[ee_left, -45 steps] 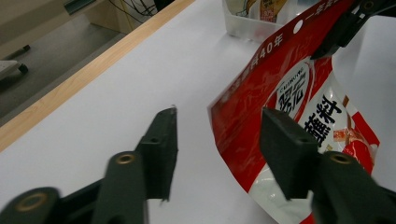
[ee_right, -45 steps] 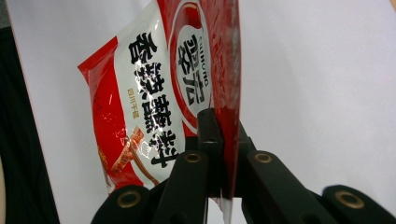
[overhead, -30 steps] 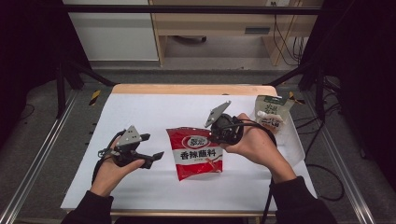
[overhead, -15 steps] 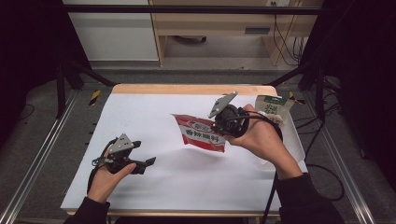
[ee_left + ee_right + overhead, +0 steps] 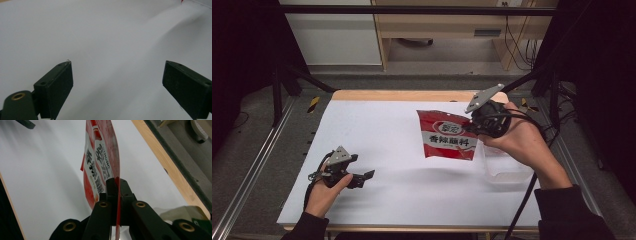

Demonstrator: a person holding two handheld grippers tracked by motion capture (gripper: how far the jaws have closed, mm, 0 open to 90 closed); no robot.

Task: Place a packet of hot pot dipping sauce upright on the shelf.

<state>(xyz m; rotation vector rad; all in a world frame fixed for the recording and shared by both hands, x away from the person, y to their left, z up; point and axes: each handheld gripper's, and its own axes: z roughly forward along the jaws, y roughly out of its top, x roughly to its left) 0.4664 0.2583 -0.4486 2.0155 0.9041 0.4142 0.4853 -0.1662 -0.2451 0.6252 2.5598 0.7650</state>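
Right gripper clamps the red packet's edge above the table; left gripper gapes wide.

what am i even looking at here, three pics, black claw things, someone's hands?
A person sits at a white table and holds a hand tool with two black jaws in each hand. The wide picture is from a camera above the table. The other two come from small cameras riding on each tool, looking along its jaws. The right gripper has its jaws shut on the edge of a red snack packet, held up off the table; a clear plastic container stands below that hand. The left gripper sits low over the bare table, jaws open and holding nothing.
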